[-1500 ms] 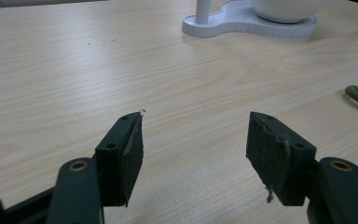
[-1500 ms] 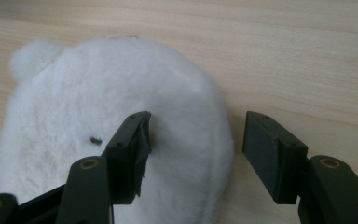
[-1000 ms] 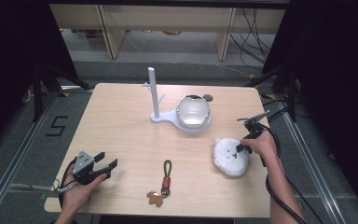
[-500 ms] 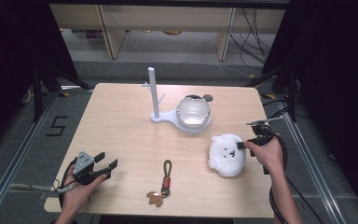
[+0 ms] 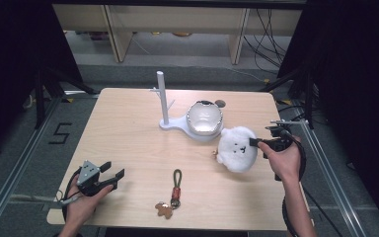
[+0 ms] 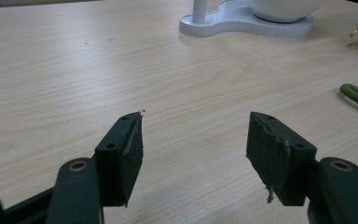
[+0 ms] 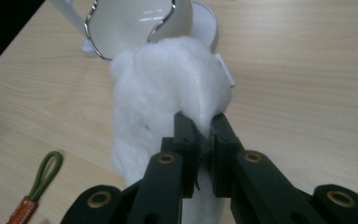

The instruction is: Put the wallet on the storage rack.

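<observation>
From the high view, your right gripper (image 5: 254, 142) has lifted the white plush toy (image 5: 236, 148) off the table's right edge toward the white bowl stand (image 5: 203, 118).

Left gripper (image 6: 195, 140): jaws apart, idle.

Right gripper view: jaws clamped on plush fur (they just finished closing), so carrying looks underway.

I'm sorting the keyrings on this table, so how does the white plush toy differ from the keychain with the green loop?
The white plush toy is round, fluffy and bulky; the keychain is thin and stringy, with a green loop, a reddish middle and a brown charm. The plush toy is pinched in the right gripper, near the white stand; the keychain lies flat and untouched near the table's front edge. Both are small soft items.
</observation>
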Tool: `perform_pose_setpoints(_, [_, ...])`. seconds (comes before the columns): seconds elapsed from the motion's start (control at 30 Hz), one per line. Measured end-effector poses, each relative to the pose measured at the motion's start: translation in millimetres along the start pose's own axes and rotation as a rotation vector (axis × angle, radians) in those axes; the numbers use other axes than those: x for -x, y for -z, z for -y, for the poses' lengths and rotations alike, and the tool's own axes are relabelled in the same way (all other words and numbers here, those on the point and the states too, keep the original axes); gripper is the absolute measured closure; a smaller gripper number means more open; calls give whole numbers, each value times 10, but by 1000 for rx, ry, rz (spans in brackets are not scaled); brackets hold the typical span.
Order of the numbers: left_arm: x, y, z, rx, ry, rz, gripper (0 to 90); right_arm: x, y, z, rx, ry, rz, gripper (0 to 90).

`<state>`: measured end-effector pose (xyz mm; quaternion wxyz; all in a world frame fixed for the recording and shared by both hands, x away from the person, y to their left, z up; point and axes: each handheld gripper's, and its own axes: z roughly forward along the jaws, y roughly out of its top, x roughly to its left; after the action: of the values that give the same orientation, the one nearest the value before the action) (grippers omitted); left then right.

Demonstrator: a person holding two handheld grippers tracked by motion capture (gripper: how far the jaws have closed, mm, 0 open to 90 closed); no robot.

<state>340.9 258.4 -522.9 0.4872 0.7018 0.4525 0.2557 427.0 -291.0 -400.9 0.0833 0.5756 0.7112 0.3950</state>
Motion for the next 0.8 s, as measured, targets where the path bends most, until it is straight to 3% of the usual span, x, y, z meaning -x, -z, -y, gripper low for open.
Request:
perform_pose_setpoints(0.03, [1,0,0,1,1,0,358,-12,2,-16,27,23,-10,849])
perform_pose_setpoints(0.17, [-3,1,1,1,3,1,358,-116,55,-103,108,38,-24,850])
perform_pose_setpoints(0.23, [-1,1,1,2,4,0,358,-122,64,-116,120,47,-21,850])
perform_pose_setpoints(0.33, [1,2,2,4,5,0,358,-194,119,-180,194,43,-38,850])
perform_pose_setpoints(0.37, [2,2,2,4,5,0,358,-194,119,-180,194,43,-38,850])
perform_pose_setpoints(0.4, [5,0,3,7,7,1,358,-229,137,-185,198,11,-42,850])
perform_pose_setpoints(0.5, [4,2,3,4,4,1,358,-249,168,-250,254,54,-45,850])
perform_pose_setpoints(0.63, [4,1,5,8,4,2,358,-298,176,-287,272,29,-51,850])
perform_pose_setpoints(0.77, [7,2,6,6,-1,1,358,-321,177,-345,306,58,-49,850])
perform_pose_setpoints(0.8, [8,2,6,7,0,1,358,-360,172,-369,305,35,-60,850])
